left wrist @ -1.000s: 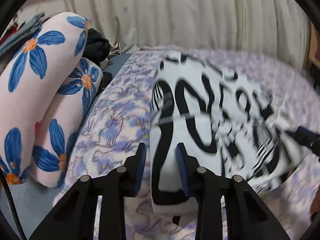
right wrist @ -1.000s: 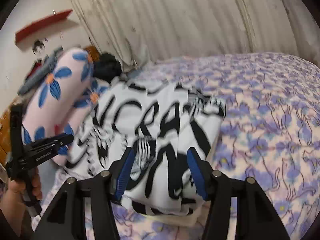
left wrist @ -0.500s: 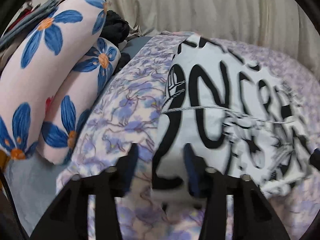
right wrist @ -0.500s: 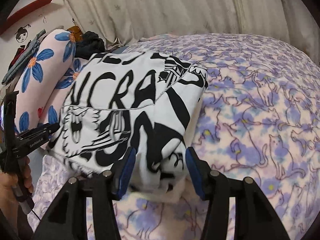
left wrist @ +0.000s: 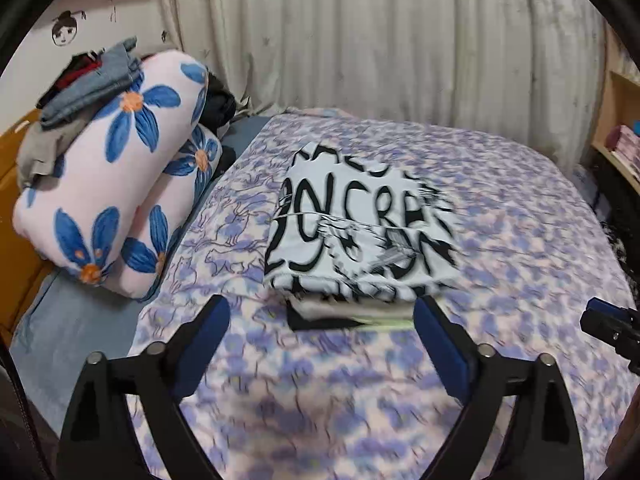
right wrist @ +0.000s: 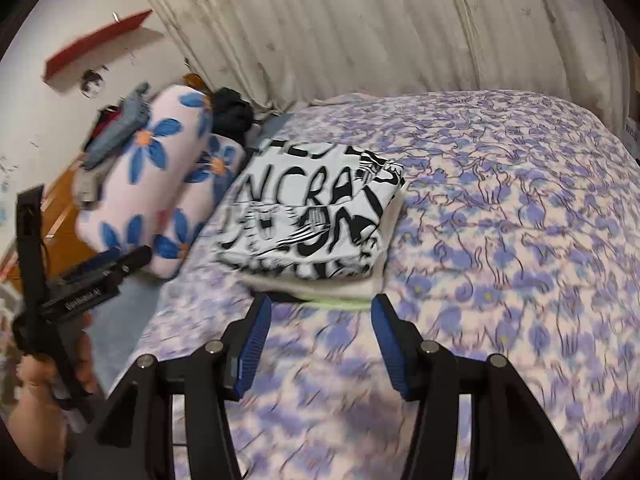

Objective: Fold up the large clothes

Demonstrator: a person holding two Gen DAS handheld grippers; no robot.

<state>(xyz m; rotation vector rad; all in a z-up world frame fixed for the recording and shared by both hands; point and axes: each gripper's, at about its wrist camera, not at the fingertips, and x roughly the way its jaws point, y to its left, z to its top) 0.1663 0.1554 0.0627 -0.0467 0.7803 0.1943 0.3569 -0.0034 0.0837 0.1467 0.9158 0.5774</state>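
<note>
My left claw [left wrist: 320,344] has let go of the folded black-and-white shirt [left wrist: 360,236]; its jaws are opening, nothing between them. My right claw [right wrist: 320,340] stands half open, also empty, now pulled clear. The shirt rests on a small stack near the bed's [left wrist: 520,240] pillow-side edge. Judgement: this fold is complete.

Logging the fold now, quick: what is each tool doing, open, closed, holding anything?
Left tool: opening wide, nothing between its fingers, clear of the folded shirt.
Right tool: open, holding nothing.
</note>
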